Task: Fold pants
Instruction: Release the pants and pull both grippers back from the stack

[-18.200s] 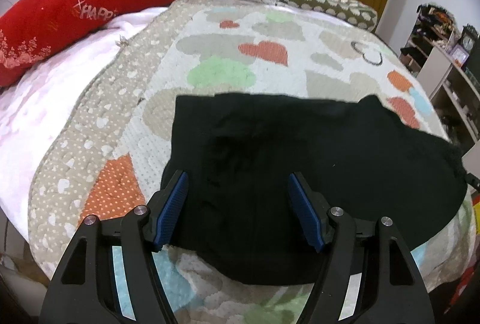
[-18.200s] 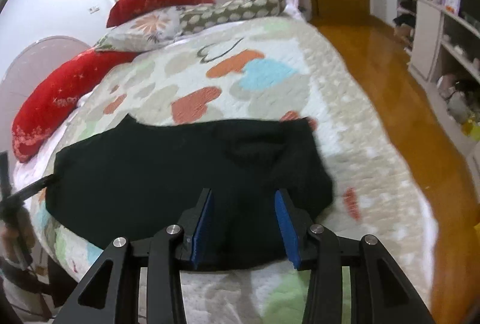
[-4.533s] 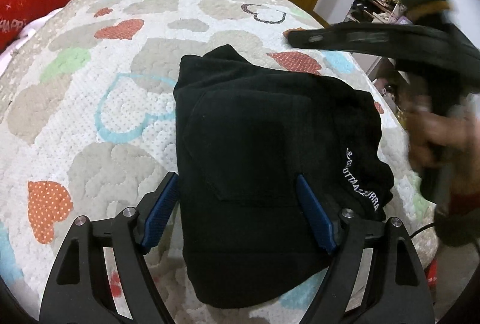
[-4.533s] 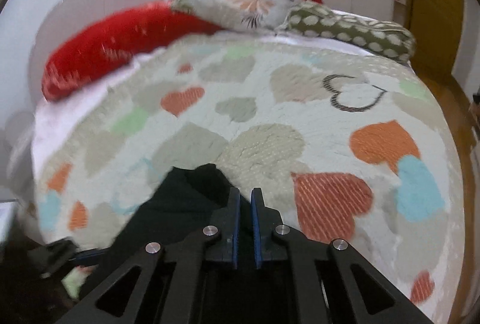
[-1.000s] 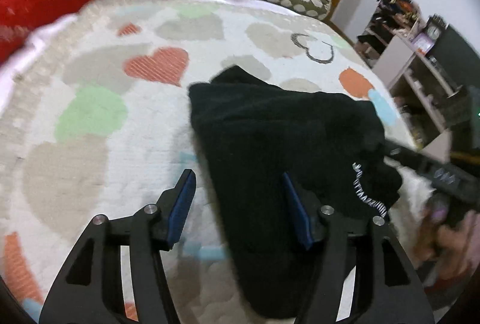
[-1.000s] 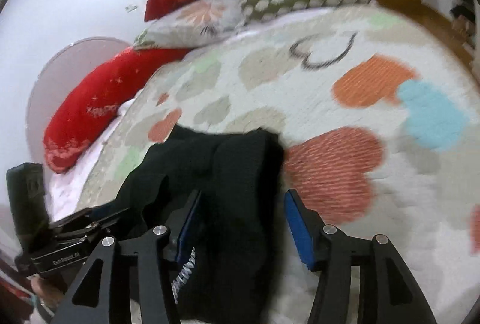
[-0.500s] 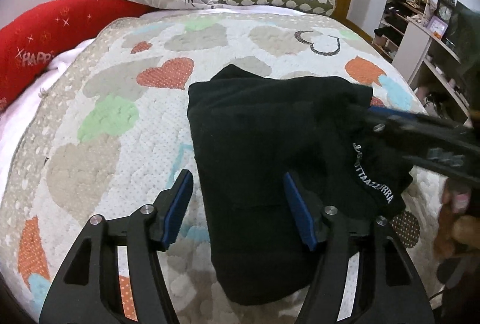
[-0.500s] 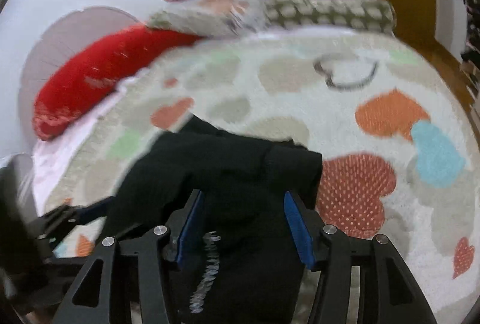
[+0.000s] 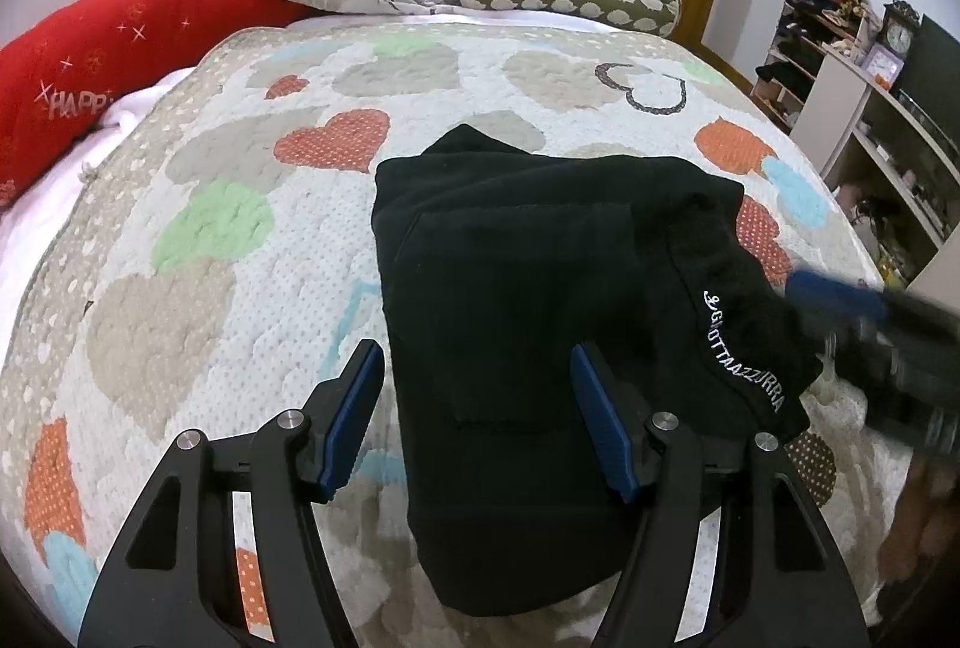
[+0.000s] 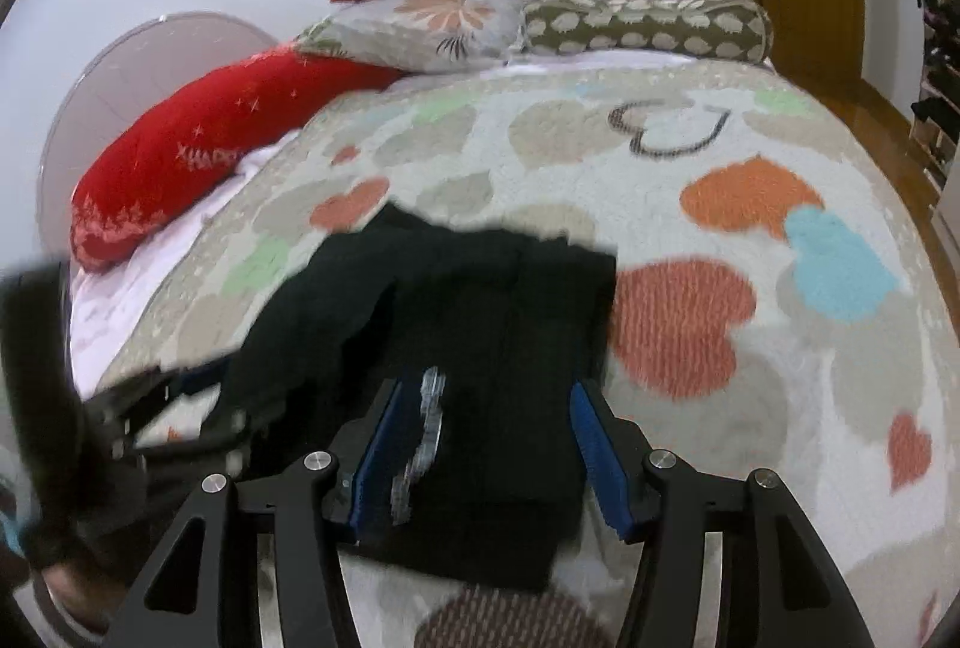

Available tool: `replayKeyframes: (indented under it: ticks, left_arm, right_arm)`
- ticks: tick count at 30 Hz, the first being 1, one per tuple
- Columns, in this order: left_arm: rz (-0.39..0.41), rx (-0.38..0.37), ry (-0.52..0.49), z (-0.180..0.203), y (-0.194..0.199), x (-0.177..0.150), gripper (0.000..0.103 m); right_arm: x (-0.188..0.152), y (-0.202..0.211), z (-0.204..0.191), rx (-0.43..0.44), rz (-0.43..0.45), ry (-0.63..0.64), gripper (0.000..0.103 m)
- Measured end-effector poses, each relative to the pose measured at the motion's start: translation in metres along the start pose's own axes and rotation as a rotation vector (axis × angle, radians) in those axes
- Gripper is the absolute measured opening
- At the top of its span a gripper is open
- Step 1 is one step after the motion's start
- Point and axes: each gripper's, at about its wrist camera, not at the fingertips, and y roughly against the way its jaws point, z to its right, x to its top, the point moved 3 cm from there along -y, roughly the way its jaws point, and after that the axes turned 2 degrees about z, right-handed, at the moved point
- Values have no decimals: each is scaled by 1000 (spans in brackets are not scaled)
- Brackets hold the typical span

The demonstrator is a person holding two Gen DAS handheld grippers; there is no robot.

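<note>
Now, on the left wrist view, the left gripper (image 9: 477, 408) hangs wide open over the near edge of the folded black pants (image 9: 540, 288), gripping nothing; they lie on the heart-print quilt (image 9: 240, 168). Over on the blurry right wrist view, the right gripper (image 10: 489, 438) straddles the pants (image 10: 480, 318), seemingly not pinching.

The right gripper (image 9: 840, 297) is a smear at the left view's right edge. The right view blurs the pants (image 10: 480, 348); their white lettering (image 10: 423, 438) is unreadable.
</note>
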Motion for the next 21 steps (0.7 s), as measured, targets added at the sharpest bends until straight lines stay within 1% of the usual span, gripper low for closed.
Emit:
replayKeyframes:
  ticks: [1, 2, 3, 5, 7, 11, 15, 18, 21]
  left_arm:
    - [3, 3, 0, 0, 0, 0, 65]
    - [6, 4, 1, 1, 1, -1, 65]
    - [10, 4, 2, 2, 2, -2, 65]
    - [17, 10, 1, 2, 5, -3, 65]
    - [33, 14, 2, 1, 12, -4, 65]
    - [63, 32, 4, -1, 28, -3, 65]
    - [91, 54, 10, -3, 43, -3, 65]
    - [116, 83, 1, -4, 55, -2, 65]
    - [136, 83, 5, -5, 67, -3, 65]
  right_arm:
    - [-5, -4, 0, -11, -12, 10, 55]
    - [-13, -11, -1, -53, -25, 30, 55]
    - [-17, -16, 0, -69, -39, 33, 55]
    - [-18, -16, 3, -56, -39, 3, 55]
    - [-13, -6, 4, -44, -15, -17, 55]
    - [-2, 22, -2, -62, 73, -3, 55]
    - [3, 39, -14, -65, 124, 4, 56]
    - [5, 47, -21, -69, 149, 4, 61]
    - [5, 53, -28, -68, 163, 8, 65]
